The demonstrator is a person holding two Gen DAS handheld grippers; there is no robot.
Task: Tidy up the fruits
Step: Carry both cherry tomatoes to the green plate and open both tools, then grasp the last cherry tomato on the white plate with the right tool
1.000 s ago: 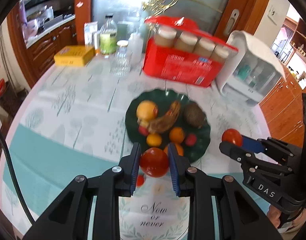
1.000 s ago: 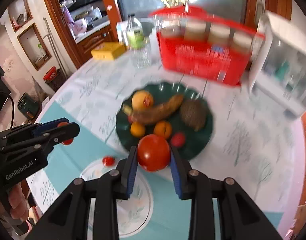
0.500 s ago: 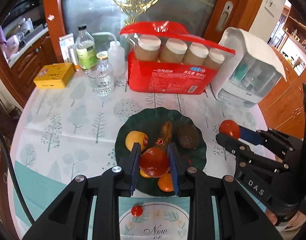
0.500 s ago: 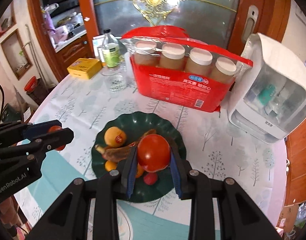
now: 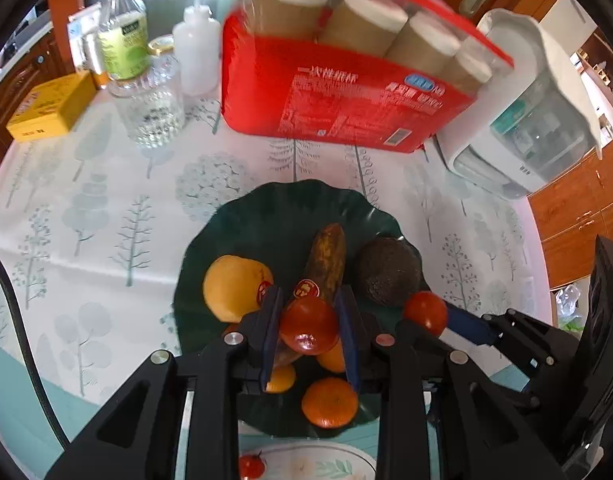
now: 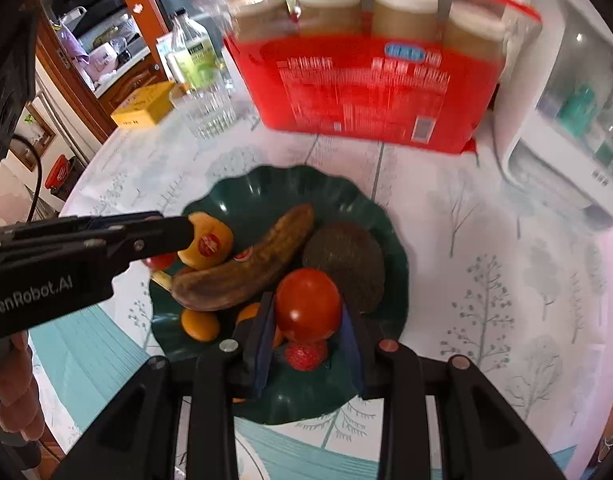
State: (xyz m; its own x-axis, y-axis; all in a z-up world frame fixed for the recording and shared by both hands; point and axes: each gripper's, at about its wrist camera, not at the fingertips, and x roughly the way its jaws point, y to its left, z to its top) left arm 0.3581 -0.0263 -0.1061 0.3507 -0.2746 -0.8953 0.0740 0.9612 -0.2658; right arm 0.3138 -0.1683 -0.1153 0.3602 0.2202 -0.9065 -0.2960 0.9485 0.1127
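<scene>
A dark green plate (image 5: 282,208) (image 6: 266,188) holds a brown banana (image 5: 328,256) (image 6: 246,272), a yellow fruit (image 5: 230,284), a dark avocado (image 5: 388,276) (image 6: 342,260), small oranges (image 5: 328,402) and a strawberry (image 6: 306,354). My left gripper (image 5: 309,326) is shut on a red tomato (image 5: 308,326) over the plate's near half. My right gripper (image 6: 308,312) is shut on another red tomato (image 6: 308,306) over the plate's near right part, next to the avocado. Each gripper shows in the other's view (image 5: 422,314) (image 6: 162,248).
A red pack of paper cups (image 5: 338,92) stands behind the plate, a white appliance (image 5: 538,120) to its right. A glass (image 5: 152,108), bottles (image 5: 122,32) and a yellow box (image 5: 50,106) stand at back left. A white placemat with a small cherry tomato (image 5: 250,466) lies near me.
Both grippers, each holding its tomato, have moved forward and down over the green plate. The plate now looks larger and closer in both views.
</scene>
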